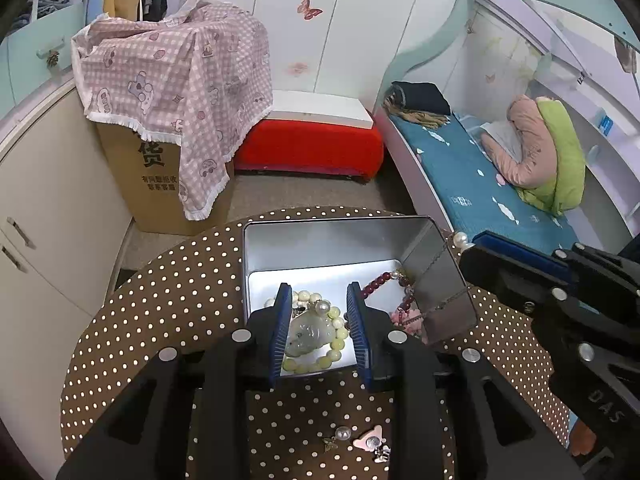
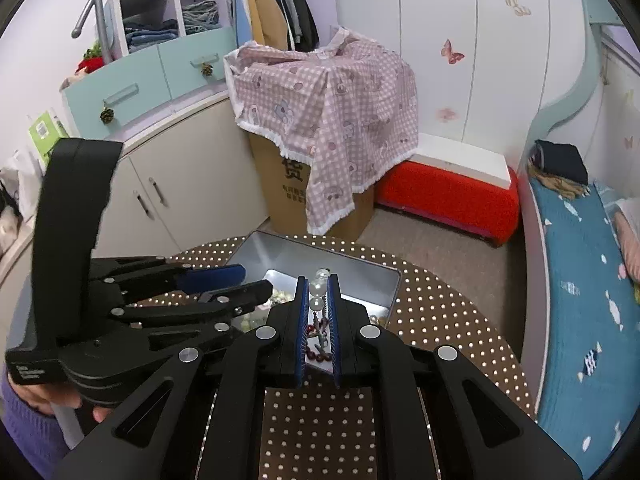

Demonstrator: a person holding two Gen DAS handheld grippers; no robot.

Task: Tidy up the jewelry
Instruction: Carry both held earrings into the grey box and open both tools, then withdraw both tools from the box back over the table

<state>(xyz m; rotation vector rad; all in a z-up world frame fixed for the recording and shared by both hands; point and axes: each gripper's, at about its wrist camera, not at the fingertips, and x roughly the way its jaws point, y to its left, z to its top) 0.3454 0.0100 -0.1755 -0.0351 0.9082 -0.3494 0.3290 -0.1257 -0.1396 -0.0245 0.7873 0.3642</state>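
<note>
A silver tin box (image 1: 320,240) sits on the round dotted table (image 1: 168,312). It holds a pale green bead bracelet with a jade pendant (image 1: 310,334) and a dark red bead bracelet (image 1: 376,282). My left gripper (image 1: 318,292) is open, hanging over the green bracelet. My right gripper (image 2: 318,280) is shut on a pearl piece (image 2: 318,288) with a thin chain, held above the box's right side; in the left wrist view the pearls (image 1: 460,238) show at its tip and the chain (image 1: 440,260) hangs into the box.
A pearl earring (image 1: 342,434), a pink charm (image 1: 370,440) and a small silver piece (image 1: 382,454) lie on the table near me. Beyond the table stand a cardboard box under checked cloth (image 1: 176,92), a red stool (image 1: 308,148), cabinets (image 2: 188,184) and a bed (image 1: 480,176).
</note>
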